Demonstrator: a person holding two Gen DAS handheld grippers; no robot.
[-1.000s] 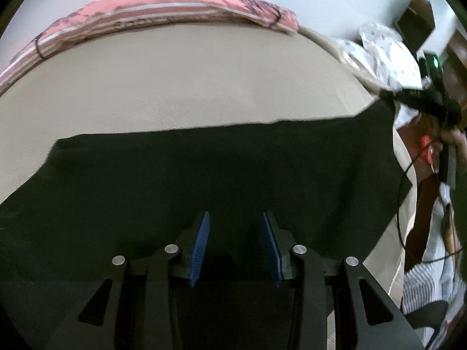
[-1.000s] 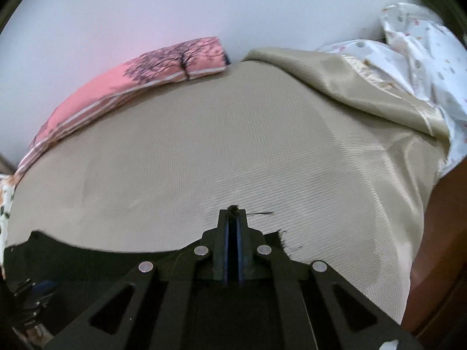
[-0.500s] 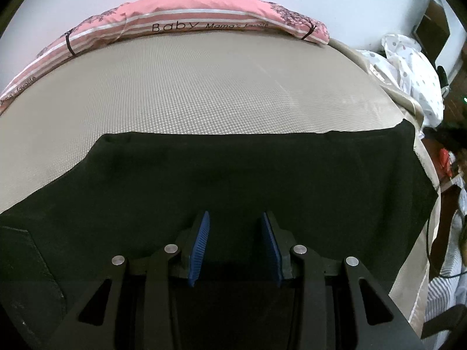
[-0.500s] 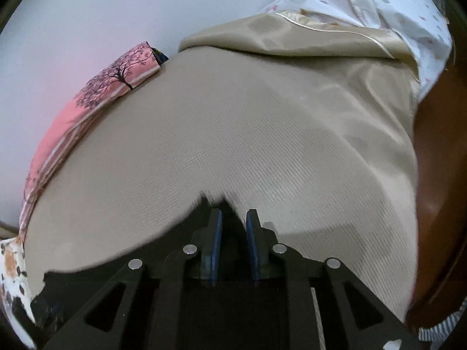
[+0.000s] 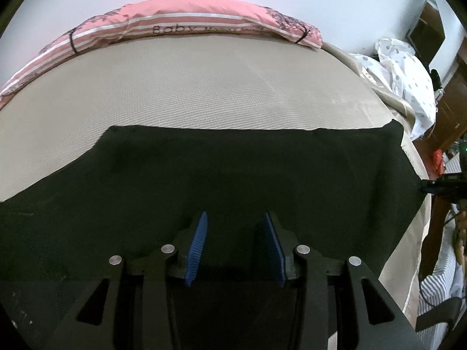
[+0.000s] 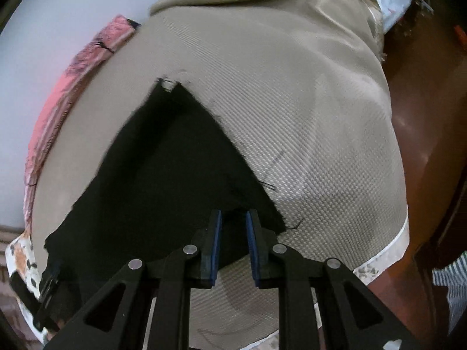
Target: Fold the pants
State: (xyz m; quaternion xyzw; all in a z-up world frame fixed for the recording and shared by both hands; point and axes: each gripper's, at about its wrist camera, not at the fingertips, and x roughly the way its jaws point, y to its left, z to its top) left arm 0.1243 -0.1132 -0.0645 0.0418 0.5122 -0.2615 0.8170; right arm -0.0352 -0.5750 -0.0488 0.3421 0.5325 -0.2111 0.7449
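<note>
Black pants (image 5: 233,175) lie spread flat across a beige mattress (image 5: 204,87). My left gripper (image 5: 235,218) hovers over their middle, pointing steeply down. Its jaws are opening, its blue pads (image 5: 198,248) stand well apart, and only the flat cloth shows beneath them. In the right wrist view the pants (image 6: 175,160) end in a frayed corner. My right gripper (image 6: 233,214) sits at that end's near edge with a narrow gap between its pads. The cloth edge lies under the tips and is not pinched.
A pink striped pillow (image 5: 189,20) lines the far edge by the wall. A white spotted cloth (image 5: 408,81) is bunched at the right end of the mattress. Brown wooden furniture (image 6: 423,116) borders the mattress (image 6: 321,116). A person's striped clothing (image 5: 437,285) shows at the lower right.
My right gripper was shut on the pants' edge; it has since parted, rolled and swung over the cloth's end. That end, held up before, now lies flat. The left gripper shifted slightly.
</note>
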